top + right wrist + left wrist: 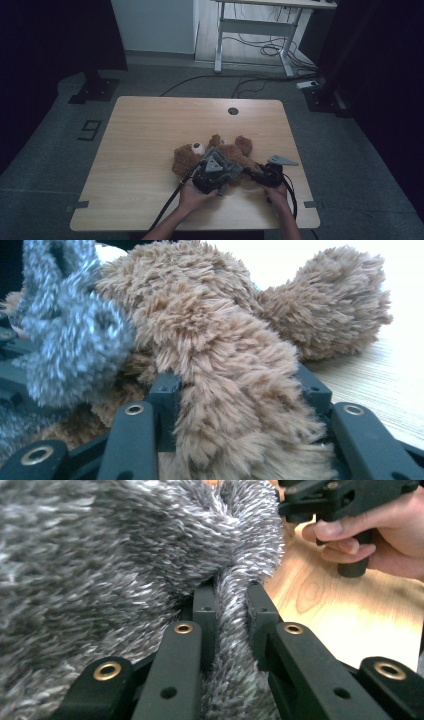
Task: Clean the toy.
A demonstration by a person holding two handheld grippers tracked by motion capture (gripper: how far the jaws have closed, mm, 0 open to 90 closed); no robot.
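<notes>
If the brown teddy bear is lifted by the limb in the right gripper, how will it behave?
Probably floppy: the brown teddy bear has a plush limb that bulges between the right gripper jaws. Likely light for its size. Its shaggy pile should resist slipping, and it shouldn't roll.

One brown plush teddy bear (235, 150) — one grey fuzzy cloth piece (125, 555) — on one light wooden table (150, 130); two black hand-held grippers.

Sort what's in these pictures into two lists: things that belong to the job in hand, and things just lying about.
In the job:
- brown plush bear
- grey furry piece, pinched by the left tool
- right tool, clamped on a brown limb
- table

Lying about:
- white desk frame
- floor cables
- black stand base
</notes>
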